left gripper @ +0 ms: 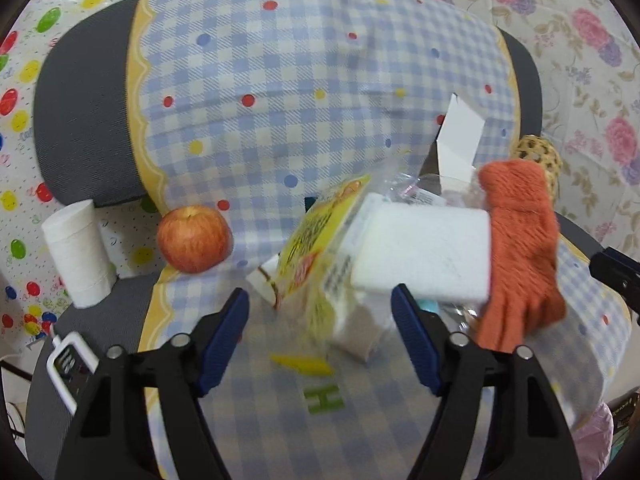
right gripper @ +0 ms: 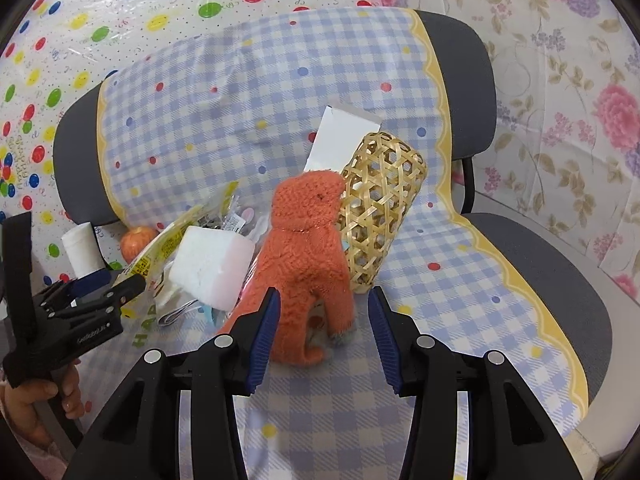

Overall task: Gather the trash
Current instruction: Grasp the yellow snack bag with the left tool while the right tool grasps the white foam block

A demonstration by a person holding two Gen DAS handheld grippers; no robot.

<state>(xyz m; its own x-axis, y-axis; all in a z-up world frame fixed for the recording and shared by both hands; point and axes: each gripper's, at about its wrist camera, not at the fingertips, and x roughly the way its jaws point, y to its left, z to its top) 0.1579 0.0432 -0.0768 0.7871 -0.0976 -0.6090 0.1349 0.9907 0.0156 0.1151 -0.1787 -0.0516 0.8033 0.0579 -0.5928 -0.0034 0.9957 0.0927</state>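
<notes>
A heap of trash lies on a chair under a blue checked cloth [left gripper: 280, 100]. The heap holds a yellow snack wrapper [left gripper: 316, 240], a white foam block [left gripper: 424, 252], clear plastic wrappers [left gripper: 416, 190] and a white card [left gripper: 460, 140]. My left gripper [left gripper: 320, 296] is open. The wrapper's lower end reaches in between its fingers, and neither pad presses on it. An orange knitted glove [right gripper: 308, 248] leans on the heap beside a woven bamboo basket [right gripper: 380, 208]. My right gripper [right gripper: 324, 294] is open around the glove's lower part, and its right pad stands clear of the wool.
A red apple [left gripper: 194, 238] and a white paper roll [left gripper: 76, 256] sit at the seat's back left. A white handheld device [left gripper: 68, 364] lies at the left edge. A small yellow scrap [left gripper: 302, 364] lies on the cloth. A person's hand [right gripper: 32, 400] grips the left gripper's handle.
</notes>
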